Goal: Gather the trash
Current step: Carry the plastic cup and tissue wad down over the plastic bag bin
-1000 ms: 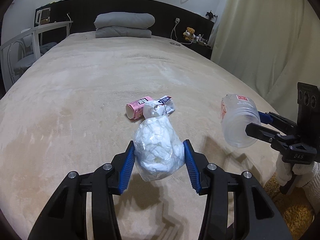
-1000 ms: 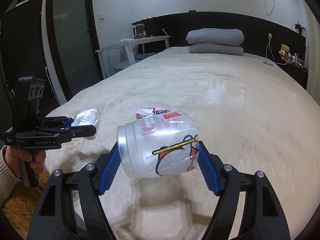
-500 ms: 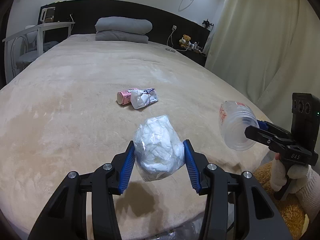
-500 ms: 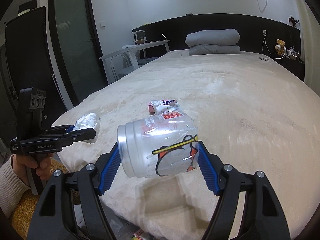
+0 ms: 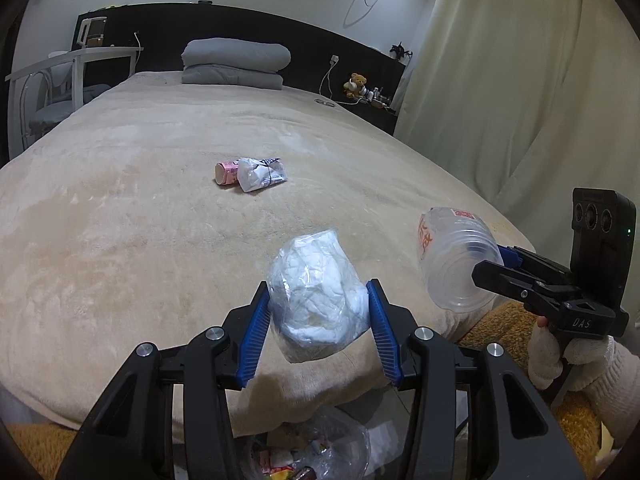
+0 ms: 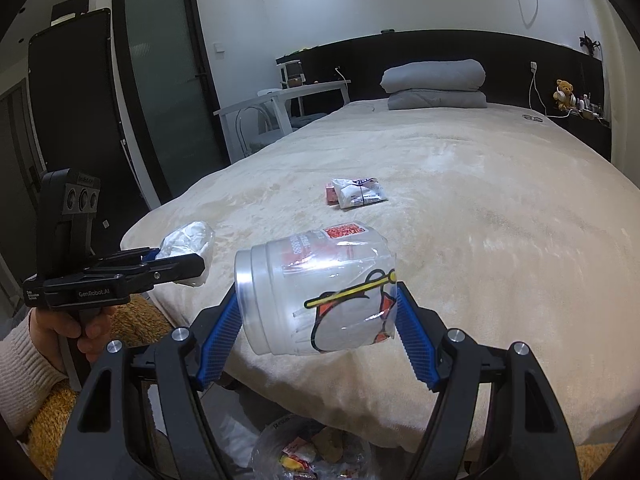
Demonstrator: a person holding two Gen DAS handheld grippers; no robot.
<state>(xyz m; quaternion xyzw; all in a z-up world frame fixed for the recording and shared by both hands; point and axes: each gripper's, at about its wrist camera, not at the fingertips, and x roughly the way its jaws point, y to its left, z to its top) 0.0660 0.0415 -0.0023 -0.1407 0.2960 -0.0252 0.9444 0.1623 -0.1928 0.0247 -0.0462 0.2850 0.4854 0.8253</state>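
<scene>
Both grippers have drawn back from the bed [image 5: 120, 220] to its foot edge, above a trash bin [image 6: 312, 452]. Left gripper [image 5: 318, 320] pinches a wadded plastic bag [image 5: 316, 296] upright; right gripper [image 6: 316, 320] clamps a clear jar [image 6: 316, 292] lying crosswise, mouth leftward in its own view. Only the left view shows the jar's open mouth.

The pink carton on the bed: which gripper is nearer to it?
Cannot tell: both grippers, the left and the right, hang at the bed's foot edge, the pink carton far ahead.
</scene>
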